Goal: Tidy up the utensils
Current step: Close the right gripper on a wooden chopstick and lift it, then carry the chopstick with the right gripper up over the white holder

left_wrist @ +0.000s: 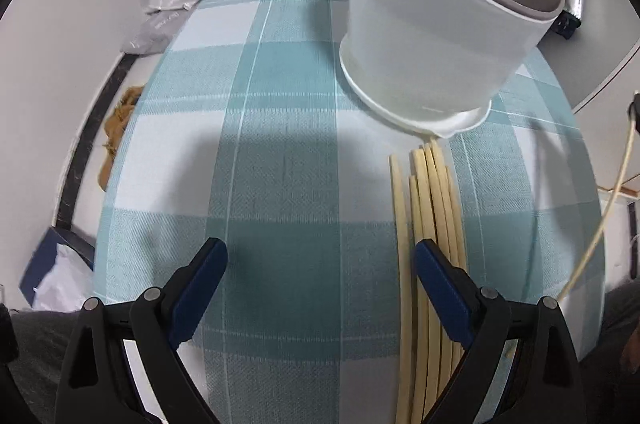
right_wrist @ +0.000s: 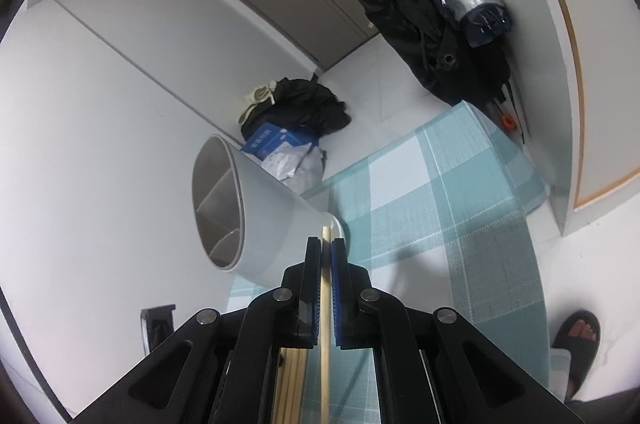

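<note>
Starting at the left of the left wrist view, the left gripper (left_wrist: 320, 288) hangs with its jaws wide apart over the checked cloth (left_wrist: 280, 151), holding nothing. Its right finger (left_wrist: 440, 288) sits over the bundle of loose chopsticks (left_wrist: 430, 224) at lower centre-right, so a careless drop could scatter them. Above them, at upper right, the white divided holder (left_wrist: 448, 23) stands on the cloth, with the chopstick tips close against its base. A nudge to those sticks, or a bump from either tool, might shove or tip it.

In the right wrist view, the holder (right_wrist: 256, 212) appears at centre-left, its mouth turned toward the left edge. The right gripper (right_wrist: 326, 244) at bottom centre is clamped on a single chopstick (right_wrist: 325, 304), whose tip pokes just past the pads. Held so near its end, the long stick could pivot or slide in the grip, miss a compartment, or strike the rim and topple the holder.
</note>
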Demonstrator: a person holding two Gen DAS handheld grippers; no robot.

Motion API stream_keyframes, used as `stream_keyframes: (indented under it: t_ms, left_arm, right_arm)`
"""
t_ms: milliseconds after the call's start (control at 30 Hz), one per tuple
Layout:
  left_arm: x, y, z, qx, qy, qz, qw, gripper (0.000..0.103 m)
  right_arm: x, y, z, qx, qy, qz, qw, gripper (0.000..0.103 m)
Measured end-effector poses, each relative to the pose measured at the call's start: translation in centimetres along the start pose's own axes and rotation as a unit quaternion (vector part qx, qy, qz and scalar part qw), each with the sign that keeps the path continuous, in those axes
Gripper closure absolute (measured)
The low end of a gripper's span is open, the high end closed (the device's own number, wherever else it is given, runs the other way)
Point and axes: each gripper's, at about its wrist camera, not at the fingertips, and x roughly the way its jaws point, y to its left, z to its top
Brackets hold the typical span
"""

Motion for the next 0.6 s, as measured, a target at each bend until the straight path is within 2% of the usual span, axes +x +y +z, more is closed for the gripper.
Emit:
stream_keyframes:
  t_ms: [100, 200, 400, 467, 533, 600]
  left_arm:
    - [0.6, -0.5, 0.3, 0.005, 0.011, 0.020, 0.9997, 0.019]
    - [0.7, -0.7, 0.7, 0.002, 0.009, 0.019, 0.9998, 0.032]
    - [0.9, -1.1, 1.5, 0.003, 0.013, -0.004, 0.9999, 0.072]
    - [0.9, -1.5, 1.6, 0.002, 0.014, -0.008, 0.9999, 0.096]
    - [0.9, -1.5, 1.6, -0.011, 0.018, -0.020, 0.9996, 0.101]
    - [1.1, -1.0, 1.9, -0.022, 0.019, -0.026, 0.9992, 0.102]
  right_arm:
    - [0.3, 0.3, 0.2, -0.012, 0.005, 0.005, 1.000, 0.099]
    - [0.3, 0.6, 0.3, -0.018, 0.004, 0.011, 1.000, 0.099]
    - [0.1, 0.9, 0.2, -0.025, 0.002, 0.018, 1.000, 0.099]
    - [0.1, 1.0, 0.2, -0.027, 0.002, 0.020, 0.999, 0.099]
    - [-0.1, 1.2, 0.2, -0.033, -0.001, 0.017, 0.999, 0.099]
    - [-0.2, 1.4, 0.1, -0.039, -0.004, 0.014, 0.999, 0.099]
